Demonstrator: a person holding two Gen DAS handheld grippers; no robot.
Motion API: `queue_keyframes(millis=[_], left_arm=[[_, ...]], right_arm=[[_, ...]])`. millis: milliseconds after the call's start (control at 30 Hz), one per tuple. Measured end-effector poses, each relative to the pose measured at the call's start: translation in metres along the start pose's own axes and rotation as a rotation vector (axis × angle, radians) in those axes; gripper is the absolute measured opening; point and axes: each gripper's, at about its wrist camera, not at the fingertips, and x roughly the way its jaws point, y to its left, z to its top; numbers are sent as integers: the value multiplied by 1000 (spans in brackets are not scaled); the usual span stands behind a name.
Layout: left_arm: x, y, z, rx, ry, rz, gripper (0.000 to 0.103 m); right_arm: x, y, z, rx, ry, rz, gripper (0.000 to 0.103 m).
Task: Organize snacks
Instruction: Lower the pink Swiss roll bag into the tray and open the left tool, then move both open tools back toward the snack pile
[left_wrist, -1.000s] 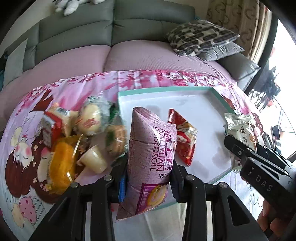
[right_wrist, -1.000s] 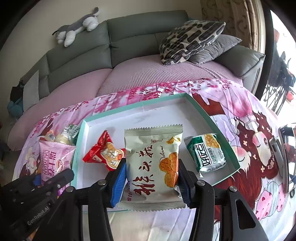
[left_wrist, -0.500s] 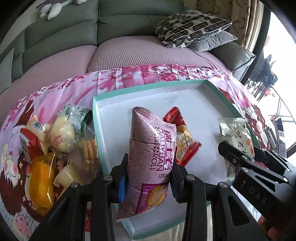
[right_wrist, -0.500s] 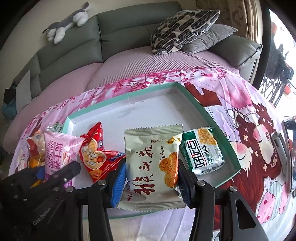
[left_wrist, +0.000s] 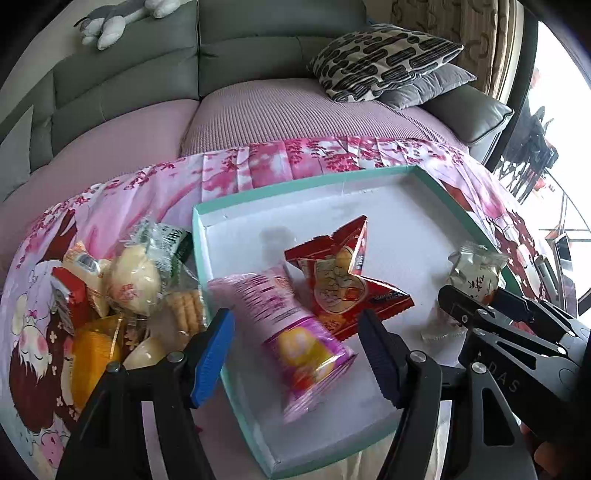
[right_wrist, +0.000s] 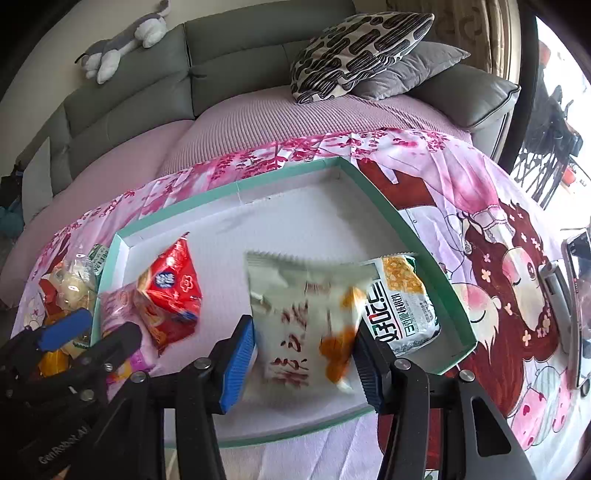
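A glossy pink snack pouch (left_wrist: 291, 332), blurred, lies tilted inside the near left part of a shallow white tray (left_wrist: 369, 192) with a teal rim. It sits between the left tongs (left_wrist: 295, 354), whose blue-padded jaws have just been opening and now stand spread, clear of the pouch on both sides. Just right of it lies a crinkled red packet (left_wrist: 343, 280) with a pointed corner. Further right, a pale grey-green sachet (right_wrist: 306, 325) with a serrated top edge, also blurred, sits between the right tongs (right_wrist: 304, 360); its edges meet or hide behind both pads, so whether they pinch it is hard to tell. A white-and-green packet (right_wrist: 402, 302) lies against its right side, partly hidden. Left of the tray, a heap of clear-wrapped buns and biscuits (left_wrist: 136, 284) rests on the worktop's pink cartoon-print cloth (right_wrist: 480, 221). Beyond stand a grey sofa (left_wrist: 240, 55), a patterned cushion (left_wrist: 380, 55) and a plush toy (right_wrist: 122, 44).
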Motion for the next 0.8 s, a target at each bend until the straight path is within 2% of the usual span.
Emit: queue_keyframes(millis=[67,133,167,233,467,567,633,700,767,800], left_arm=[[-4,3,1,-8,-6,4,71],[-8,7,1,-21,-17,10,76],[-11,10,2,-33,-28,18,83],[-15,15,2,-55,-43,28,90],[-14,38,2,-156,-37,53,92],[-14,43,0,-166,-35,71,92],[-14,45,0,-172,-34,71,99],[-15,47,-1,-178,-38,68,101],[-16,49,-1,-183,-37,68,101],[-16,50,-1,-187,-36,70,101]], right_arm=[[-2,1,0,-5,-5,-2,56],[-5,3,1,-11,-11,-5,61],[-6,4,1,-15,-14,-5,62],[-8,6,2,-24,-20,-7,63],[-9,13,0,-55,-20,-21,71],[-8,14,0,-66,-20,-31,79],[-8,15,0,-69,-23,-34,82],[-9,14,0,-68,-25,-38,85],[-9,14,0,-66,-32,-47,92],[-9,13,0,-64,-36,-51,100]])
